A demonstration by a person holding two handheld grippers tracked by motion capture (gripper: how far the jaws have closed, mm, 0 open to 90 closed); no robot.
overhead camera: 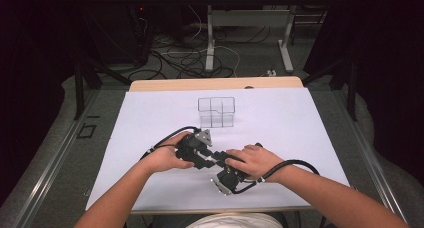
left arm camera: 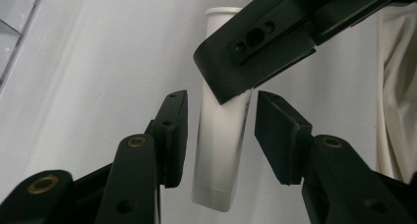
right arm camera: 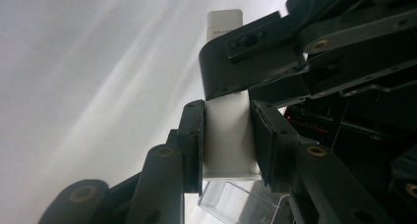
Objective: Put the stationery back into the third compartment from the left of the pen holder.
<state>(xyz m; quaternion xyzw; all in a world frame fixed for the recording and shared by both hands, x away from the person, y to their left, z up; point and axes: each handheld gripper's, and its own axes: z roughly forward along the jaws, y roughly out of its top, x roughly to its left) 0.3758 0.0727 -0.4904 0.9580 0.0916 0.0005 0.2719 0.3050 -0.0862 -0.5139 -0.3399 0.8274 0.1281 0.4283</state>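
White tube: a smooth white plastic tube with a flat crimped end and a round cap end is hanging between the two grippers above the table's middle.
Right gripper: the right gripper is clamping the tube, both ribbed black pads pressing flat on its sides, jaws only partly apart.
Left gripper: the left gripper is standing around the tube with a gap at each pad, not gripping.
Left gripper view: it is showing the tube's full length and the right gripper's jaw crossing it from above.
Right gripper view: it is showing small print near the tube's far end.
High view: both hands are meeting over a white paper-covered table; a clear plastic divided box is standing just beyond them.
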